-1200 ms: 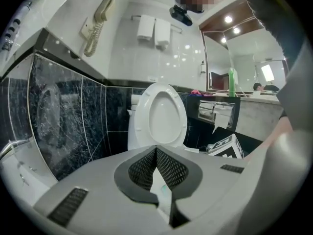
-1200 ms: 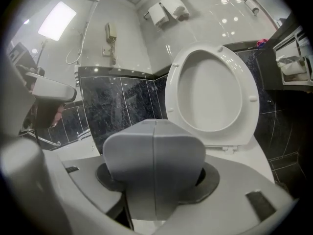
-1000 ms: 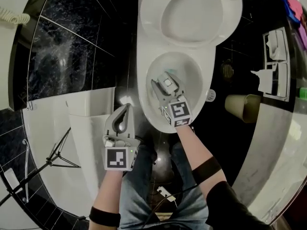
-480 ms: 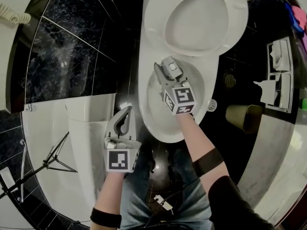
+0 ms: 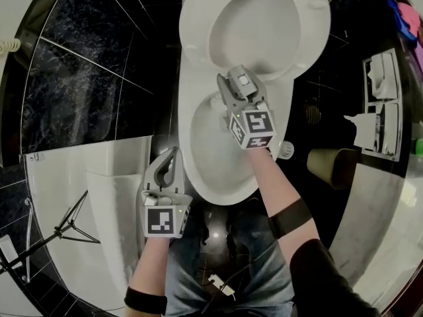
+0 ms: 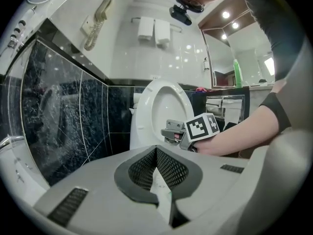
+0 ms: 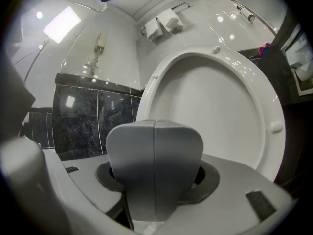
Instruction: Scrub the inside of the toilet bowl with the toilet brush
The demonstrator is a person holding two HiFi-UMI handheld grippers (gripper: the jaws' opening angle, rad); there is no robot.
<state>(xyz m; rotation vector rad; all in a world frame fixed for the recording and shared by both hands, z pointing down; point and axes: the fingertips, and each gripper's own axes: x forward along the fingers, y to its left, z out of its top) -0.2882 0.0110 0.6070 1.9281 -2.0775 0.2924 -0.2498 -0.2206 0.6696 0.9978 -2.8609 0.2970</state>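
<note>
Black marbled wall tiles (image 5: 86, 71) back a white toilet bowl (image 5: 218, 157) with its seat (image 5: 264, 25) raised. On the right gripper (image 5: 240, 88) the jaws are clamped on the grey, round-topped handle of the toilet brush (image 7: 154, 160), held over the bowl's 12 o'clock end just below the seat hinge; the brush head is hidden beneath the gripper. On the left gripper (image 5: 174, 152) the jaws are closed tip to tip with nothing between them, outside the rim at the bowl's 8 o'clock, over a white ledge (image 5: 112, 177).
</note>
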